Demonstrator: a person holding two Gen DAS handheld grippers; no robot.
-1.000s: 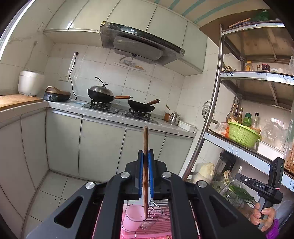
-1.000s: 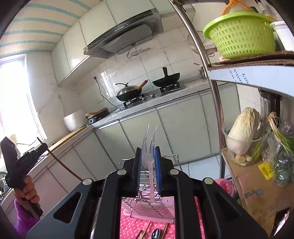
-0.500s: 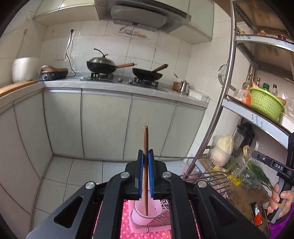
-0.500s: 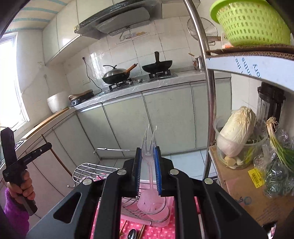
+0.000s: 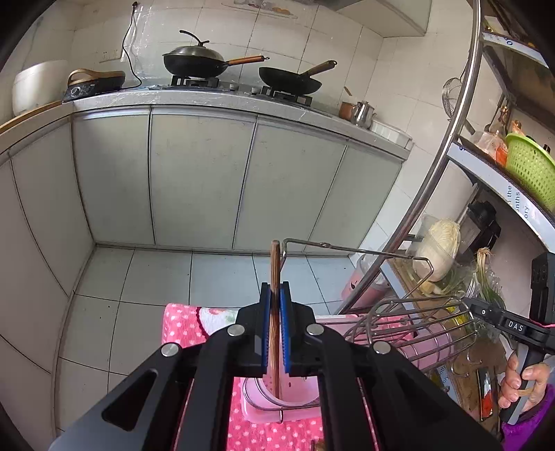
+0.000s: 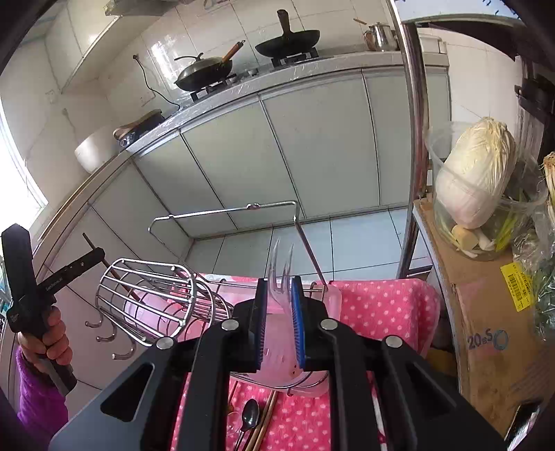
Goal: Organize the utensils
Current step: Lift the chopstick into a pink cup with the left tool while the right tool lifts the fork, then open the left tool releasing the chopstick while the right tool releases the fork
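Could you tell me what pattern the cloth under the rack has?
Pink cloth with white polka dots, clearest in the right wrist view.

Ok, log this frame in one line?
left tongs: shut on chopstick above pink cup | right tongs: shut on clear fork

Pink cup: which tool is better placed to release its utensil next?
Left, likely. Left tool holds the chopstick with its lower end inside the pink cup. Right tool grips the fork, but its depth is unclear.

Pale grey cabinet doors are set under a grey countertop, and white tiles cover the wall behind. The floor is laid with pale tiles. Bright daylight is admitted by a window.
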